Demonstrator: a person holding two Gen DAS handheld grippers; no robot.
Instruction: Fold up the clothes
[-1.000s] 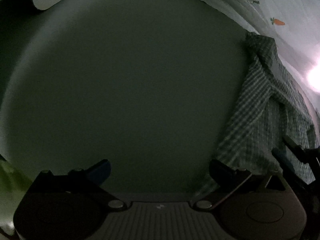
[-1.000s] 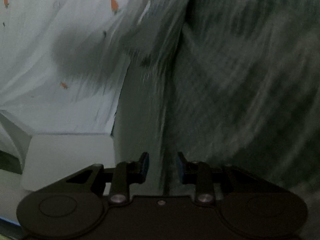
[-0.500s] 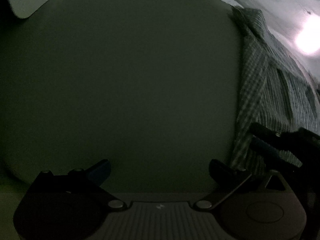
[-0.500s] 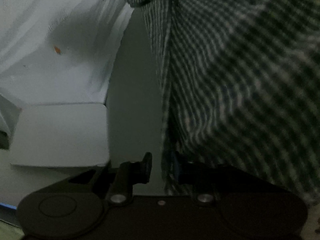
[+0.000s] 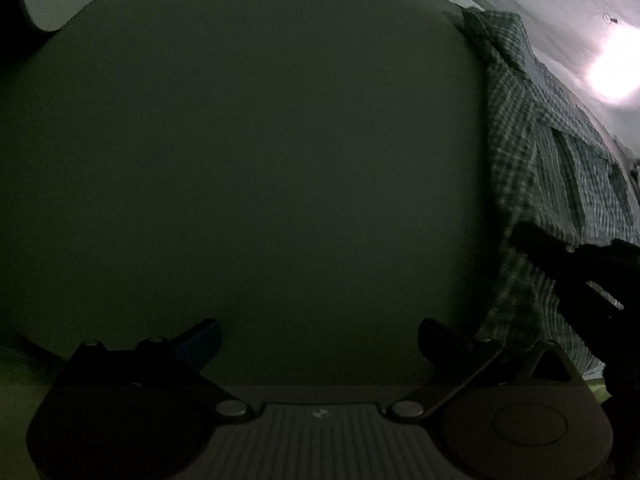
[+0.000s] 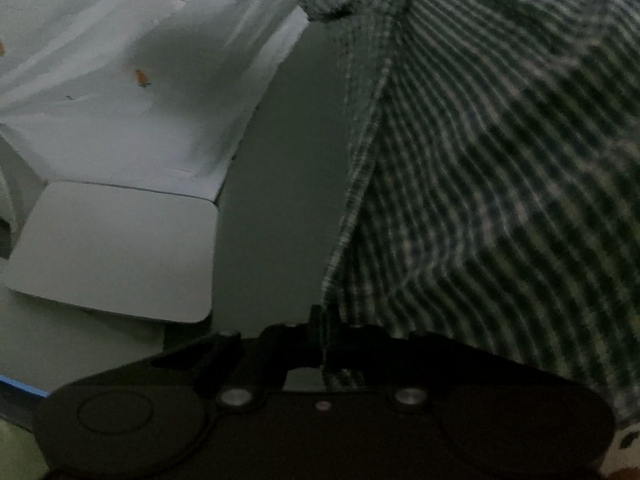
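Observation:
A green-and-white checked shirt (image 5: 532,152) lies along the right side of a dark grey board (image 5: 248,152) in the left wrist view. My left gripper (image 5: 320,336) hangs above the bare board with its jaws wide apart and nothing between them. The right gripper (image 5: 524,236) shows as a dark shape at the shirt's near edge. In the right wrist view the checked shirt (image 6: 500,184) fills the right half, and my right gripper (image 6: 322,326) is shut on its left hem, the cloth pinched between the closed fingers.
A white sheet (image 6: 132,60) printed with small orange carrots lies beyond the grey board (image 6: 280,200). A pale flat panel (image 6: 116,248) sits at the left. A bright glare spot (image 5: 612,76) shows at the far right of the left wrist view.
The right gripper's jaws closed onto the shirt's left hem, and it moved closer to the cloth. In the left wrist view the shirt shifted toward the right edge.

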